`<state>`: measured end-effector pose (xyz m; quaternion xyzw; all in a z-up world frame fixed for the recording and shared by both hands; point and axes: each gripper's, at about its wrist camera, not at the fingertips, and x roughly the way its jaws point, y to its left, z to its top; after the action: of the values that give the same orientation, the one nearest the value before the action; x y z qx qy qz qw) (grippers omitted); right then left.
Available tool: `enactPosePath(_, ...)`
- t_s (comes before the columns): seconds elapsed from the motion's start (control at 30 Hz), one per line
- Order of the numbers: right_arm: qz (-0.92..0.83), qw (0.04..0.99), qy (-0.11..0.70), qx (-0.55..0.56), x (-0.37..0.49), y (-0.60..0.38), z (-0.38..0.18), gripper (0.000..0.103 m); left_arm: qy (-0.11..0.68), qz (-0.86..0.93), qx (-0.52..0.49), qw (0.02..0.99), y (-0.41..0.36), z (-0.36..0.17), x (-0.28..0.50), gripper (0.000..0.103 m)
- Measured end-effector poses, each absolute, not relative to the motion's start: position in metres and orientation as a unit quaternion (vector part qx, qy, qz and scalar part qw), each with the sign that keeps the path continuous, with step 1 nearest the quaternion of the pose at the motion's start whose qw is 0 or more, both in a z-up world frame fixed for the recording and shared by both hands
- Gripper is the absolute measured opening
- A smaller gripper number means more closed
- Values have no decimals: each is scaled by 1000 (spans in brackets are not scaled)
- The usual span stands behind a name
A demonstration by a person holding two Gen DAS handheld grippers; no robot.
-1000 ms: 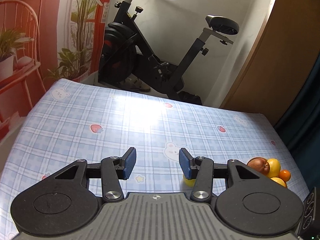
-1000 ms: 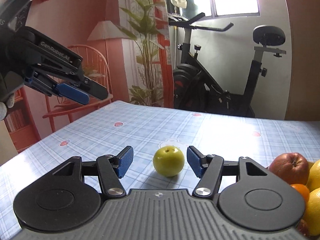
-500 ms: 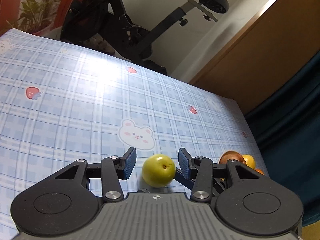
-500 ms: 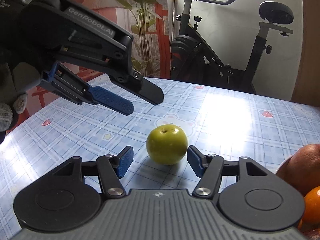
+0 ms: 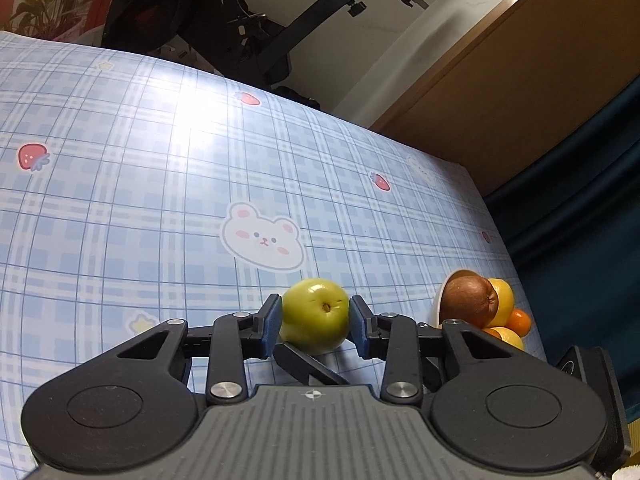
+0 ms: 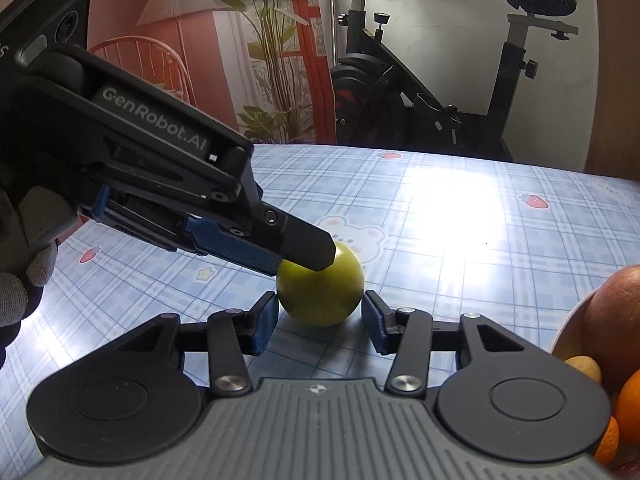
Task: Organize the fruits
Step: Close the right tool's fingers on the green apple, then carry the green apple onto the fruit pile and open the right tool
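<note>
A green apple (image 5: 314, 318) lies on the blue checked tablecloth (image 5: 160, 200). My left gripper (image 5: 314, 314) has its jaws closing, and both blue pads sit against the apple's sides. From the right wrist view that left gripper (image 6: 298, 260) reaches in from the left and covers the top of the green apple (image 6: 320, 296). My right gripper (image 6: 320, 314) is closing too. Its pads flank the apple's near side with thin gaps. A white bowl (image 5: 438, 304) at the right holds a red-brown apple (image 5: 472, 300), lemons and oranges.
An exercise bike (image 6: 420, 92) stands beyond the table's far edge, with a plant and an orange chair (image 6: 152, 60) to its left. A wooden door and dark curtain (image 5: 580, 200) border the table's right side. A gloved hand (image 6: 24, 280) holds the left gripper.
The left gripper has tipped down and come over to the green apple, and its jaws have narrowed onto it. The right gripper has edged closer to the apple with its jaws narrowing.
</note>
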<state>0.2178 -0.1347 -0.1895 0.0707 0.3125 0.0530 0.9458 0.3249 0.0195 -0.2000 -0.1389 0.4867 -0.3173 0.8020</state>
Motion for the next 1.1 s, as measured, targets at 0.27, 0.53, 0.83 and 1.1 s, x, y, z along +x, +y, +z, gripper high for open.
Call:
enactPosePath(0.27,53,953,290,68,192,-132,-180,49,483,-326,-119,804,16,-180,304,36)
enactPosePath(0.53,38,965,252,62,153,-144,-141,49,453,-353,-108,812,-4,-139,273,36)
enactPosePath(0.83,-4,971,232,61,97,-196,-117,49,440,-402,-81,799,-80,-119,242,36)
enactPosePath(1.1,-43,967,239,74,56,-247,-121,49,454,-433,-59,777,-155,-129,227,36)
